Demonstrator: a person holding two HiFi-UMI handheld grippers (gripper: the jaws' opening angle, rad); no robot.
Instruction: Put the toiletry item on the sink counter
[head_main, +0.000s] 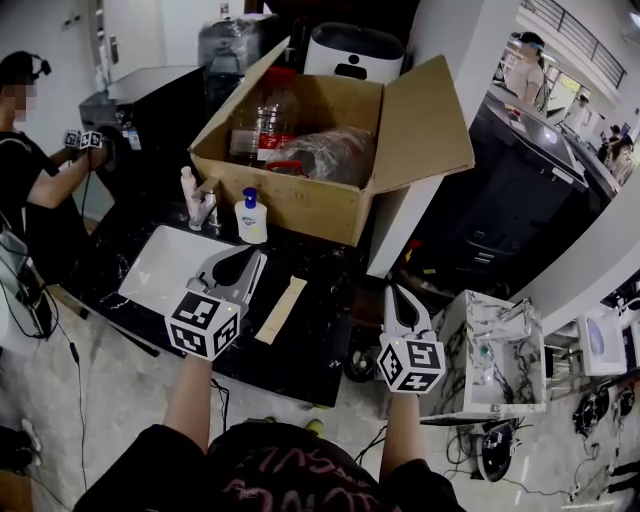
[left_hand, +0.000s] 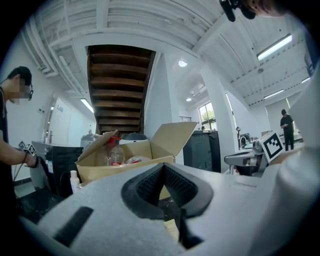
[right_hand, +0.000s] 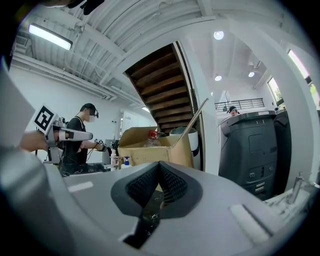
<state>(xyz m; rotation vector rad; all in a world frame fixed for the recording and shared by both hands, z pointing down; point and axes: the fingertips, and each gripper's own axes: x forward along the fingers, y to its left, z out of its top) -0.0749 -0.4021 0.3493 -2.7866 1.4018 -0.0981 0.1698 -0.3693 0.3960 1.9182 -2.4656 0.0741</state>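
Observation:
A white pump bottle with a blue cap (head_main: 250, 217) stands on the black counter (head_main: 310, 345) in front of an open cardboard box (head_main: 330, 150). In the right gripper view the pump bottle (right_hand: 124, 161) is small and far off. A slim white bottle (head_main: 187, 190) stands by the faucet (head_main: 205, 208), behind a white sink basin (head_main: 165, 265). My left gripper (head_main: 243, 262) hovers over the basin's right edge, shut and empty; its pads (left_hand: 150, 185) meet at the tip. My right gripper (head_main: 397, 296) hangs off the counter's right end, shut on nothing.
A pale wooden strip (head_main: 282, 308) lies on the counter between my grippers. The box holds plastic bottles (head_main: 270, 125). A marble-patterned white box (head_main: 495, 350) sits at lower right, a dark machine (head_main: 540, 190) beyond it. Another person (head_main: 30, 170) works with grippers at the far left.

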